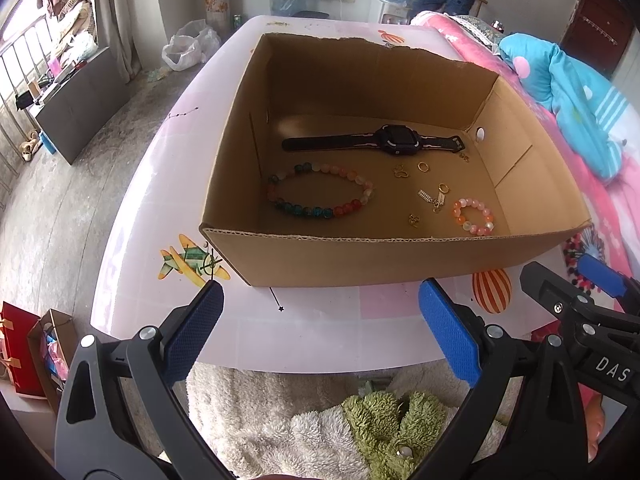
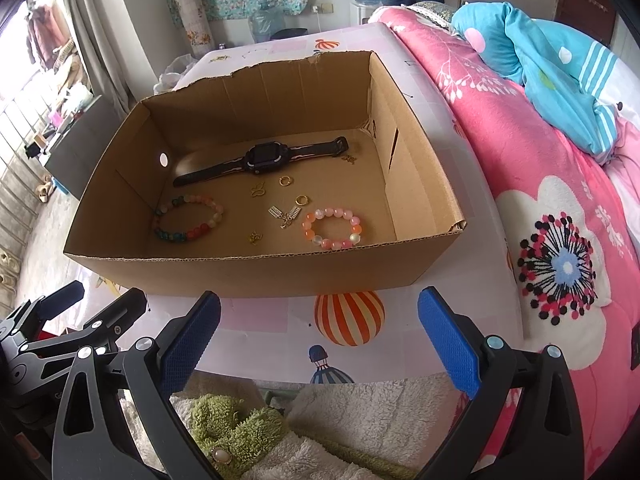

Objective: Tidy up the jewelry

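Observation:
An open cardboard box (image 1: 400,258) (image 2: 240,276) stands on a pink table. Inside lie a black watch (image 1: 396,141) (image 2: 262,158), a large multicoloured bead bracelet (image 1: 320,194) (image 2: 188,218), a small pink-orange bead bracelet (image 1: 474,216) (image 2: 332,228) and several small gold pieces (image 1: 430,196) (image 2: 286,210). My left gripper (image 1: 320,336) is open and empty, in front of the box's near wall. My right gripper (image 2: 318,338) is open and empty, also in front of the box. Each shows at the edge of the other's view.
The table (image 1: 320,332) (image 2: 280,320) has printed pictures, among them a striped balloon (image 2: 349,317). A bed with a pink quilt (image 2: 540,184) and a blue blanket (image 2: 552,52) lies to the right. A fluffy white and green garment (image 1: 340,420) is below the grippers. A person stands at the far back.

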Tool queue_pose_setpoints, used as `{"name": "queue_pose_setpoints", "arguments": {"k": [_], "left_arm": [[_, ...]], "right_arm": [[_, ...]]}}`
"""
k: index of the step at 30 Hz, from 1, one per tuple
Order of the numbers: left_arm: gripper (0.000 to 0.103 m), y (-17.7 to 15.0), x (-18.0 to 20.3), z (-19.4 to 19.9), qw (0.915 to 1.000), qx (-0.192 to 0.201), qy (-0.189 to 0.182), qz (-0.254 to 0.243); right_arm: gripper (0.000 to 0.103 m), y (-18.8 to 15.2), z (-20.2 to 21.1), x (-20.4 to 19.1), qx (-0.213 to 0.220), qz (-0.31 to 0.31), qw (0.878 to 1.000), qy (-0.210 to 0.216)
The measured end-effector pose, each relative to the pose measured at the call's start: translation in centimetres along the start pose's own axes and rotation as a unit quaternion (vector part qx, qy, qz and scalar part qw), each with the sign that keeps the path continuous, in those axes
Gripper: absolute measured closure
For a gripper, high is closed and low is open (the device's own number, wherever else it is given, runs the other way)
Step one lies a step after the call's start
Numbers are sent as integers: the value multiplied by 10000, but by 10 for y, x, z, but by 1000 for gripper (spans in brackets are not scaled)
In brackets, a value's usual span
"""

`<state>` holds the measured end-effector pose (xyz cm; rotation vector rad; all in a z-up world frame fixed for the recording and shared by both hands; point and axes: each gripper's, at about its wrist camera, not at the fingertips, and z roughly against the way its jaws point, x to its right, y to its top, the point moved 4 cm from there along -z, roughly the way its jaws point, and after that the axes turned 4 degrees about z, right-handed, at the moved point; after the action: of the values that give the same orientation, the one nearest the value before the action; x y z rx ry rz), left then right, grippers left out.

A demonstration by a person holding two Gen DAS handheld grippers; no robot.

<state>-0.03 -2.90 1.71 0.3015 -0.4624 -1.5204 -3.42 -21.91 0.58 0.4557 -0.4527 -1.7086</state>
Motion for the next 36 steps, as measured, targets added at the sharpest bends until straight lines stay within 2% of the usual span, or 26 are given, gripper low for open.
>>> {"name": "queue_pose_setpoints", "arguments": {"k": [36], "left_arm": [[9, 0, 1, 0, 10000, 8, -3, 0]], "right_arm": [[7, -1, 4, 0, 22, -5, 10000, -2]]}}
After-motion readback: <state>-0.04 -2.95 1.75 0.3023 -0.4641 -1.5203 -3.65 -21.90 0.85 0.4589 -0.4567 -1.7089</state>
